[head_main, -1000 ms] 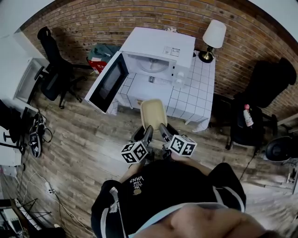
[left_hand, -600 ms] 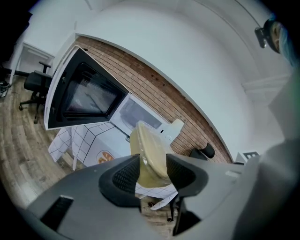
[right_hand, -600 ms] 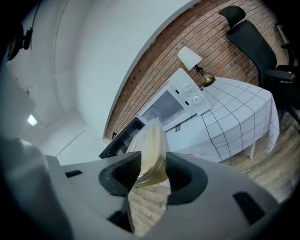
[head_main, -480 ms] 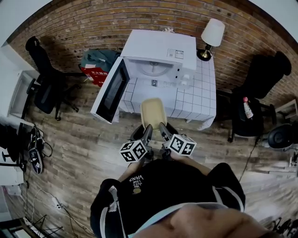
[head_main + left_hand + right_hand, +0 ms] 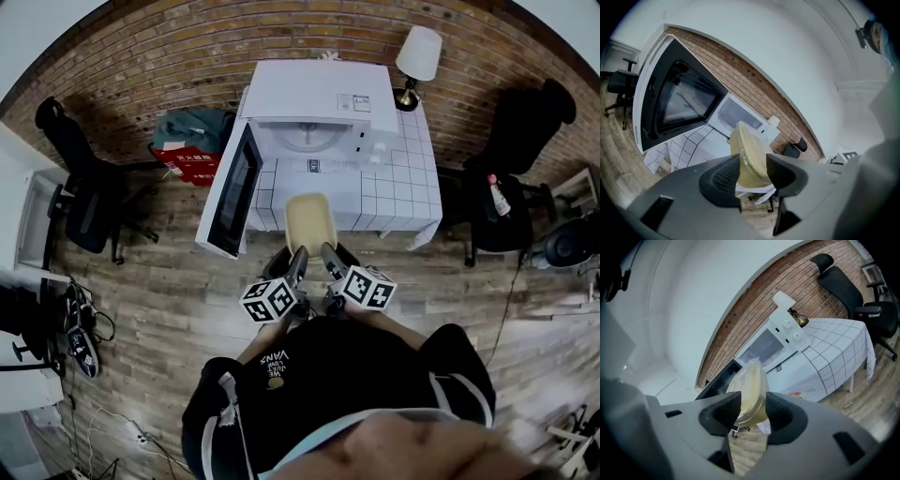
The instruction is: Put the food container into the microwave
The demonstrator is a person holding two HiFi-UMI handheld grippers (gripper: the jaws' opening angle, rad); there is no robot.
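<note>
Beige food container in left gripper, right gripper; microwave open

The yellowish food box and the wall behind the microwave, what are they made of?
The pale yellow rounded food container looks like thin, glossy, half-clear plastic: light shows through its rim. The reddish wall is rough, matte brick, with mortar lines showing.

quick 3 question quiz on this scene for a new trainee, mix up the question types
1. True or false: the microwave door is shut.
2. How many grippers hold the container? A none, B one, C both.
3. Fill in: on the table beside the microwave stands a ___.
Key: 1 false, it is open. 2 C, the jaws of the left gripper and right gripper clamp it. 3 lamp.
</note>
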